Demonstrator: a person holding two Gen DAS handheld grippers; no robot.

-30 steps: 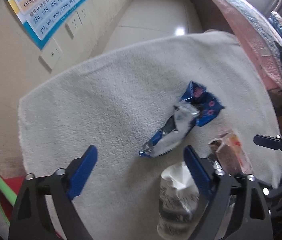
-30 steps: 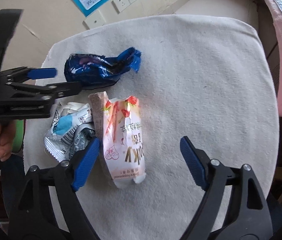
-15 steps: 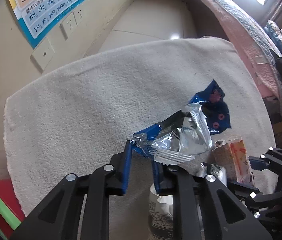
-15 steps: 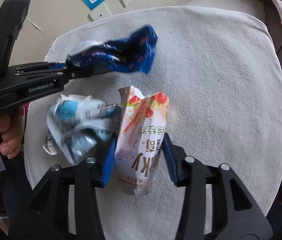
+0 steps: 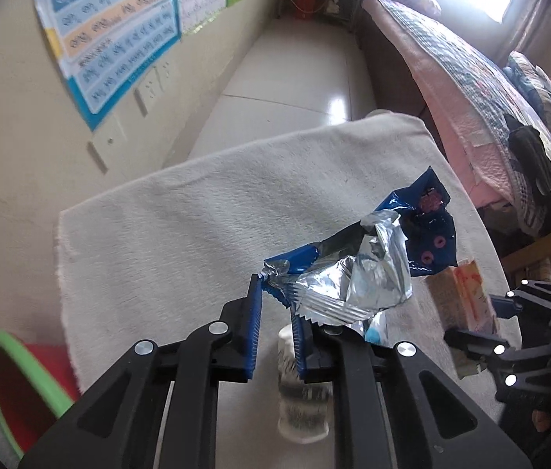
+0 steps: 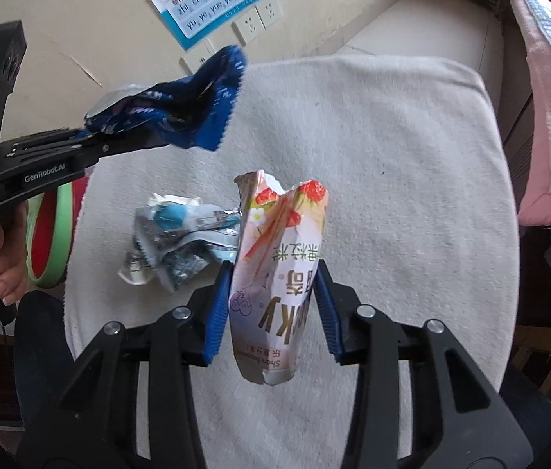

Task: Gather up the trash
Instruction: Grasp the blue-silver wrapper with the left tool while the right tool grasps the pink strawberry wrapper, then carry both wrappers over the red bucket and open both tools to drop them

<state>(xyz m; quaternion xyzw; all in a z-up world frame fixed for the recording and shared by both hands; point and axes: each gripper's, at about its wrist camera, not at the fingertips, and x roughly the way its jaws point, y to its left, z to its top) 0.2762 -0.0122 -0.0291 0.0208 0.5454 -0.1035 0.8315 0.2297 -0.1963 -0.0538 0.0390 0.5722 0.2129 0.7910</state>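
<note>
Wrappers aloft: left gripper (image 5: pixel 275 312) clamps the blue wrapper (image 5: pixel 424 234), right gripper (image 6: pixel 273 305) pinches the pink packet (image 6: pixel 279 273) above the towel (image 6: pixel 392 156). Firm grips should carry both to the red bin (image 6: pixel 50 234) past the towel's left edge.

Three wrappers (image 6: pixel 173 117) (image 6: pixel 279 269) (image 6: pixel 175 242), two grippers (image 5: pixel 275 324) (image 6: pixel 271 308)

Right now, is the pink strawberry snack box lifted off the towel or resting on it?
Lifted. The pink strawberry snack box hangs upright in the right claw, its bottom end clear above the white fluffy towel.
</note>
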